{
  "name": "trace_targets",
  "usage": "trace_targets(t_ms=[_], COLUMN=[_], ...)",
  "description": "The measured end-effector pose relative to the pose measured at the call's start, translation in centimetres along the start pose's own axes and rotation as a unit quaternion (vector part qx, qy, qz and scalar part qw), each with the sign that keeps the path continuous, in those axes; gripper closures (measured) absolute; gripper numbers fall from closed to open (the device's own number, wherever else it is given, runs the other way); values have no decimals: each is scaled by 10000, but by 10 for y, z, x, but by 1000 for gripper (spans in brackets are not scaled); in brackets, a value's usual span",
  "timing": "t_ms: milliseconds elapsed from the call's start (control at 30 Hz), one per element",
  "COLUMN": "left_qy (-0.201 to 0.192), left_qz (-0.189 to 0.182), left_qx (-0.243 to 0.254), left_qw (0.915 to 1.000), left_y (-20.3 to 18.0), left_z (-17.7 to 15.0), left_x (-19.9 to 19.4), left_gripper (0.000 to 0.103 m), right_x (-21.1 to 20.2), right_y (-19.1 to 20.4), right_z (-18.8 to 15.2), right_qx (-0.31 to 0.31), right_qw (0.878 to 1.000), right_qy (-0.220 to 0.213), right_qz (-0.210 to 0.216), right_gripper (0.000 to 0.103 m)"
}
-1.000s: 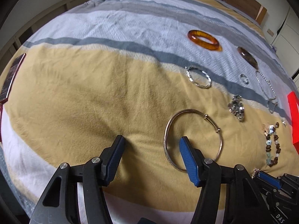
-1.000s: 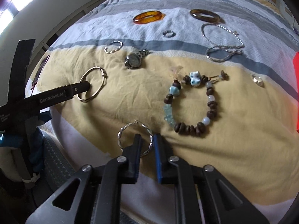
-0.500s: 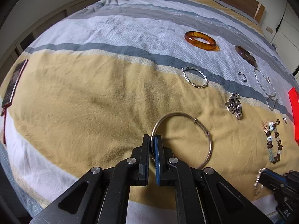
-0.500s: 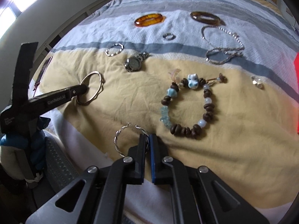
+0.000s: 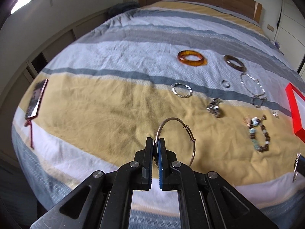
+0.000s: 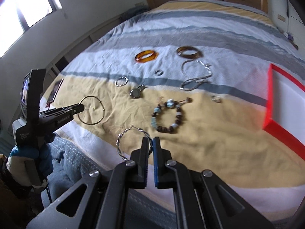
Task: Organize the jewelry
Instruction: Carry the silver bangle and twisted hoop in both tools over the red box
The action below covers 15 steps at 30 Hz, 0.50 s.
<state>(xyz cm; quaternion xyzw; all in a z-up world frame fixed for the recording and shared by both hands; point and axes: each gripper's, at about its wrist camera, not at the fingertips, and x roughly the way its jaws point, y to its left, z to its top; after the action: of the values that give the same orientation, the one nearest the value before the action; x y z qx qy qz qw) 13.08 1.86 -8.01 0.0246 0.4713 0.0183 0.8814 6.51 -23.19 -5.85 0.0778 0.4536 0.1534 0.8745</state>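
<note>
The left tongs point(image 5: 156, 143) are clamped on the rim of a thin plain silver wire bangle point(image 5: 176, 139), which stands on edge above the yellow band of the striped bed cover point(image 5: 106, 114). The right tongs point(image 6: 151, 143) pinch a twisted silver bangle point(image 6: 122, 141) at its right side, with the brown and blue beaded bracelet point(image 6: 168, 114) at one o'clock and the red-rimmed white tray point(image 6: 274, 95) at two o'clock. An amber resin bangle point(image 5: 192, 57) lies farther up the bed at twelve o'clock from the left tongs.

Open yellow bedspread point(image 5: 99, 114) left of me gives free passage; right side crowded: brown-and-blue beaded bracelet point(image 6: 167, 114), steel wristwatch point(image 6: 135, 93), red-rimmed tray point(image 6: 274, 103) blocking far right
</note>
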Motion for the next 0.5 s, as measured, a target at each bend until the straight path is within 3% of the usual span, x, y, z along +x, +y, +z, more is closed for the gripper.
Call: trace_targets(t_ms=[267,500], left_qy=[-213,-366], left_qz=[-241,-1140], left_qx=[487,1000], left_qw=[9983,9878], left_y=[-60,-169], left_z=[10,45], left_x=[-44,-69], left_gripper=[98,98], right_x=[-58,-97], right_y=[-69,-156], right_z=[-13,-10], right_qx=[540,880], right_qw=[9971,9908], right_qy=[-464,-667], right_qz=[-280,-777], right_gripper=[99,99])
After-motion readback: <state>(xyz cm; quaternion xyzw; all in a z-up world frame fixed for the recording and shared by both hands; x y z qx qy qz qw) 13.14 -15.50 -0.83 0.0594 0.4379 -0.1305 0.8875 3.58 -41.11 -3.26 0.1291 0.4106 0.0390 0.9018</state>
